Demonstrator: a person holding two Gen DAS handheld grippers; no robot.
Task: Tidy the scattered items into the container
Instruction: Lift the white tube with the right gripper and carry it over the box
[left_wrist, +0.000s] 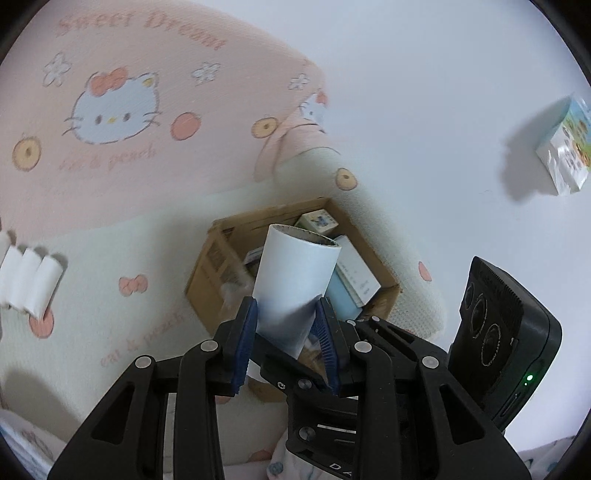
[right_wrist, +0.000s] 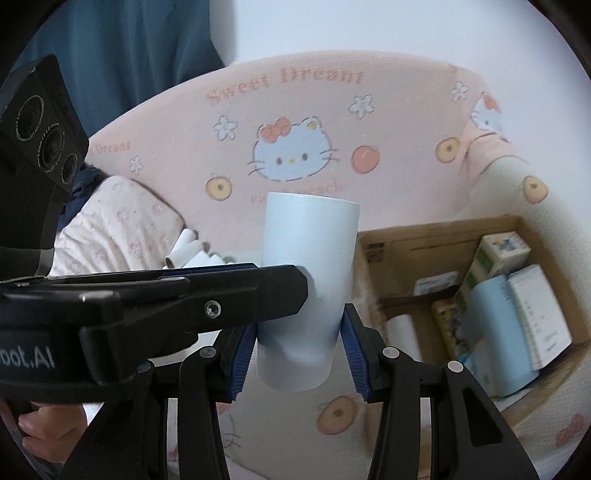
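White roll (left_wrist: 299, 273) looks light and squashy, I think; my left gripper (left_wrist: 287, 308) and right gripper (right_wrist: 299, 325) both pinch its bottom end; box (right_wrist: 436, 230) waits at three o'clock.

The left gripper (left_wrist: 286, 334) pinches a white roll (left_wrist: 295, 280) between its blue pads. The right gripper (right_wrist: 299, 350) brackets the same roll, pads at its sides, the left gripper crossing just ahead. A hand (right_wrist: 48, 424) grips the left gripper's handle.
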